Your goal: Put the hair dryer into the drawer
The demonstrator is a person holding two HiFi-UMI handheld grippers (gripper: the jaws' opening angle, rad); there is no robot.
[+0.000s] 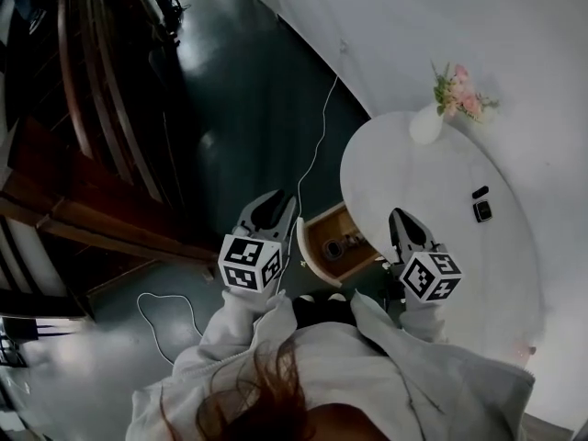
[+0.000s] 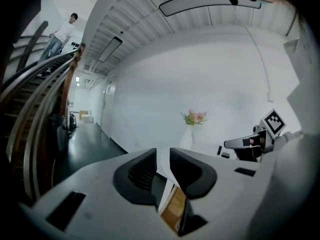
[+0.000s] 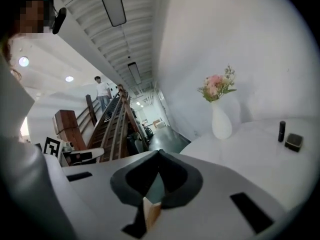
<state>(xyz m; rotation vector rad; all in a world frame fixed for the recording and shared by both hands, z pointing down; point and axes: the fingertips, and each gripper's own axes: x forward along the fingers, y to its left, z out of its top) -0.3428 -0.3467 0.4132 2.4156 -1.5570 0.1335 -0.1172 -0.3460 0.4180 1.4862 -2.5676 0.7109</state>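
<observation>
Hoodie [image 1: 367,366], white, sits nearest the head camera, with both hands held out over the dark floor [image 1: 248,90].
Left tongs [image 2: 162,155]: narrow gap between the pads, nothing in it. Only drawer wood and floor show through.
Right tongs [image 3: 159,153]: tips together, empty.
The two sets sit side by side, well apart, marker cubes toward the person.

Below and between them is the wooden drawer [image 1: 322,220]. It stands open, sticking out from under the white round surface [image 1: 432,182].
Hair dryer [image 1: 336,246]: a dark shape lying inside the drawer, too small for detail. Neither set of tongs touches it.

A thin white cable [image 1: 317,136] runs along the floor from the wall toward the drawer area. A loop of it lies on the floor near the left sleeve.

On the surface:
- two small dark items [image 1: 480,205] near the wall-side edge
- a white vase [image 1: 425,125] with pink flowers [image 1: 459,90] at the far end

Beyond the floor strip, on the left tongs' side, is a dark wood staircase [image 1: 92,154]. Far up the stairs stands a person [image 2: 60,34] in a white top, seen in both tongs views.
</observation>
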